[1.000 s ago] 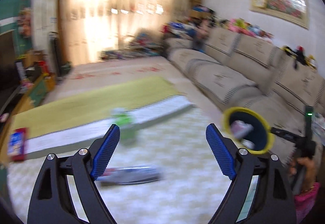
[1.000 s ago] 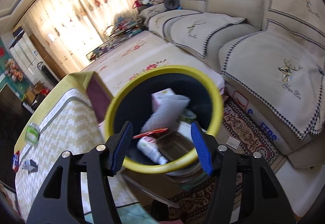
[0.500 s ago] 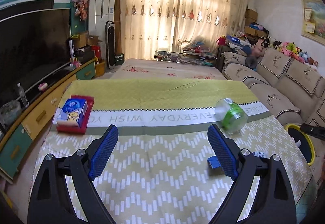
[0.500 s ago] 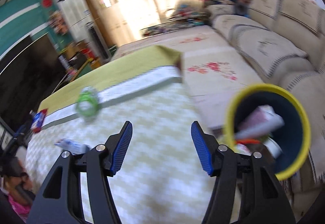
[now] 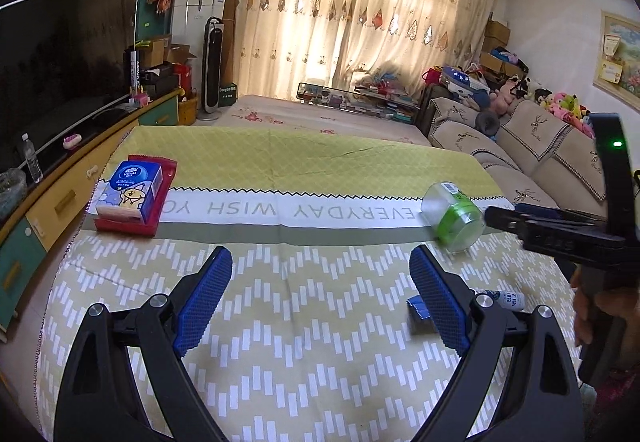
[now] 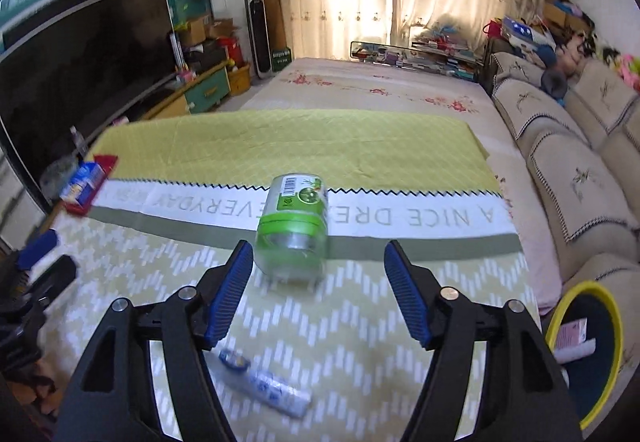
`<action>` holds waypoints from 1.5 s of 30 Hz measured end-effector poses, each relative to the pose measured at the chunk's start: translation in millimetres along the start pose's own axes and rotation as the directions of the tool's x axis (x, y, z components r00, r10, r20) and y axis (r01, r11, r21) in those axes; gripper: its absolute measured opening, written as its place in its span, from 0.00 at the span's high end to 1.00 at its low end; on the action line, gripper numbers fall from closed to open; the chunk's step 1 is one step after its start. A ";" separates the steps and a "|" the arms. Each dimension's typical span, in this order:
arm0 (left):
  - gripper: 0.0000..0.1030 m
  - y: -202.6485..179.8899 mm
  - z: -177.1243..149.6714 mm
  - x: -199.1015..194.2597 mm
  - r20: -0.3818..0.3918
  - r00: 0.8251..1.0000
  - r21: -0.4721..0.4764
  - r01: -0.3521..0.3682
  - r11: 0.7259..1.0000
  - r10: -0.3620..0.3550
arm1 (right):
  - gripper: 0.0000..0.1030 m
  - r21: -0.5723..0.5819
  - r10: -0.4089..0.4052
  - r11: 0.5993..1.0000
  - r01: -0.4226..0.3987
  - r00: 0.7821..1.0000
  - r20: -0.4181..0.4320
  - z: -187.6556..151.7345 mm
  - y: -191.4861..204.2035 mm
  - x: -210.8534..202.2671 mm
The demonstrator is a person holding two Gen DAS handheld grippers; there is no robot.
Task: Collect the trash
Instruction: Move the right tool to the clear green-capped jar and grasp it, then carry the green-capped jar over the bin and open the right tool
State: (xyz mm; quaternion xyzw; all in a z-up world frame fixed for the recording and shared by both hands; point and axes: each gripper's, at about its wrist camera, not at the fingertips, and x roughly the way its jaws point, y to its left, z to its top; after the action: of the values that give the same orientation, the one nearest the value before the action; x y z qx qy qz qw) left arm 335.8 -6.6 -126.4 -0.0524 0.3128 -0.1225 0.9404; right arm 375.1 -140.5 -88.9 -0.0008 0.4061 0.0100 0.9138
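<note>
A clear plastic jar with a green label (image 6: 294, 228) lies on its side on the patterned tablecloth (image 6: 360, 322), just ahead of my open, empty right gripper (image 6: 318, 292). It also shows in the left wrist view (image 5: 454, 215). A flattened white and blue tube (image 6: 264, 382) lies below the right gripper, and shows in the left wrist view (image 5: 502, 300) beside a small blue wrapper (image 5: 418, 312). My left gripper (image 5: 320, 302) is open and empty over the table's middle. The yellow-rimmed trash bin (image 6: 586, 352) stands off the table's right edge with trash inside.
A blue tissue pack on a red tray (image 5: 134, 197) sits at the table's left. A TV and cabinet (image 5: 60, 89) run along the left. Sofas (image 6: 580, 169) line the right side. The right gripper's body (image 5: 568, 234) reaches in at the left wrist view's right.
Both grippers have swung from the trash bin back over the table. The right gripper now faces the green jar up close. Both stay open.
</note>
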 end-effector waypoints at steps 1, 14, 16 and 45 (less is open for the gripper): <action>0.13 0.9 -0.3 0.8 -0.004 1.000 -0.005 0.004 1.000 -0.004 | 0.37 -0.003 0.000 1.000 0.000 1.000 -0.008 1.1 -0.7 5.0; 0.14 0.3 -3.9 6.4 -0.028 0.999 -0.009 0.035 0.999 -0.035 | 0.34 -0.004 0.013 1.000 -0.013 0.998 -0.064 2.7 9.9 44.5; 0.14 -0.1 -4.0 6.6 -0.029 0.999 -0.010 0.036 0.999 -0.036 | 0.34 -0.008 0.013 1.000 -0.014 0.998 -0.062 2.3 13.9 47.3; 0.14 -7.3 -9.5 7.3 -0.031 0.998 0.014 0.050 0.999 -0.050 | 0.53 0.194 0.124 0.972 -0.136 0.990 0.073 -51.8 -57.3 -76.9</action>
State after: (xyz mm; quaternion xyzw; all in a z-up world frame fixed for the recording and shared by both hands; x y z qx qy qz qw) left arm 334.3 -15.7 -136.9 -0.0515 0.3246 -0.1491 0.9326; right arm 286.3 -199.7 -66.9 0.1171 0.3764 0.0293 0.9185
